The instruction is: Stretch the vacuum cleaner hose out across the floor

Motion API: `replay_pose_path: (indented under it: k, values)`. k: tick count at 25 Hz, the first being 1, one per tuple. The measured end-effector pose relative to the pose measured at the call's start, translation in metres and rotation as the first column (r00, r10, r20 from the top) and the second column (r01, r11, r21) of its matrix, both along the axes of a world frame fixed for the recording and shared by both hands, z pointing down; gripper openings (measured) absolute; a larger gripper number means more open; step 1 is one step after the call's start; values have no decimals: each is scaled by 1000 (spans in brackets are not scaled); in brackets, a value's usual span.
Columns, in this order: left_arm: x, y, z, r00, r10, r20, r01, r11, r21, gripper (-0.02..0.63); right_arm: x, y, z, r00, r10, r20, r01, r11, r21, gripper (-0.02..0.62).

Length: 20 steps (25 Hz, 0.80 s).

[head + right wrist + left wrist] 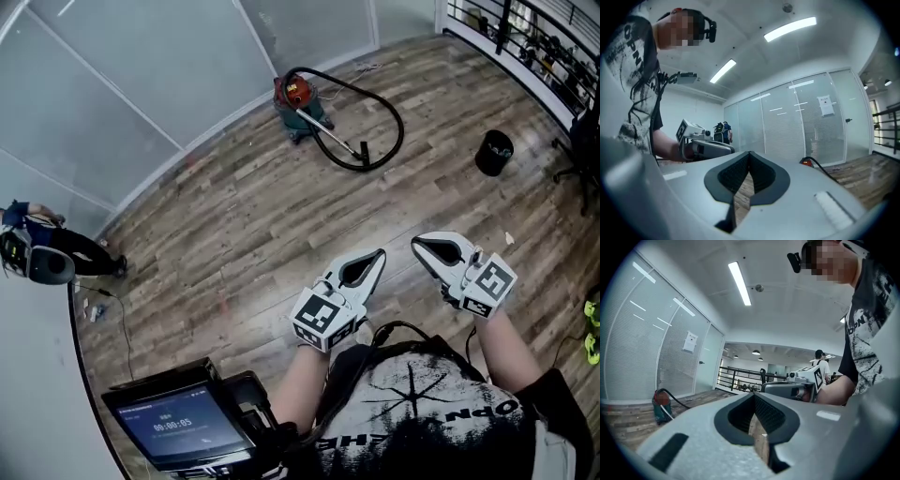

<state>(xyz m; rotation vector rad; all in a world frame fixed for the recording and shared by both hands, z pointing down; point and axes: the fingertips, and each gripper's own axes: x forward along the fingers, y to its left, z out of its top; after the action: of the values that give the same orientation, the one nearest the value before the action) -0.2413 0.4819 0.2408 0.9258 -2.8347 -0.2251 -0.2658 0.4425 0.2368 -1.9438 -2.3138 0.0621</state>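
Both clenched empty, left tongs (379,254) and right tongs (418,245) had the seemingly looped hose (397,117) well ahead; approach, then grasp, remained.

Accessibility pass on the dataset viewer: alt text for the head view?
The left hand-held gripper and right hand-held gripper, both shut and empty, are held over a wood floor. Far ahead, a red vacuum cleaner sits near the glass wall, its black hose looped on the floor beside it; a black bin stands further right.
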Motion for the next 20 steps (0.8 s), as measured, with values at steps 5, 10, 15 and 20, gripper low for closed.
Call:
replay_pose_path:
  k: [5, 10, 15, 20]
  values:
    - [-14, 48, 2, 999, 31, 9, -31, 1000, 3, 0, -13, 53, 3, 999, 17, 49, -19, 999, 42, 5]
    - [-48, 89, 3, 999, 35, 4, -35, 999, 23, 0, -47, 92, 4, 997, 21, 70, -26, 997, 70, 5]
    - [-65, 110, 8, 999, 38, 0, -38, 998, 41, 0, -68, 112, 6, 997, 27, 76, -33, 996, 81, 6]
    - [-62, 121, 16, 1000, 11, -25, -10, 999, 46, 0, -70, 122, 5, 998, 21, 66, -25, 998, 63, 5]
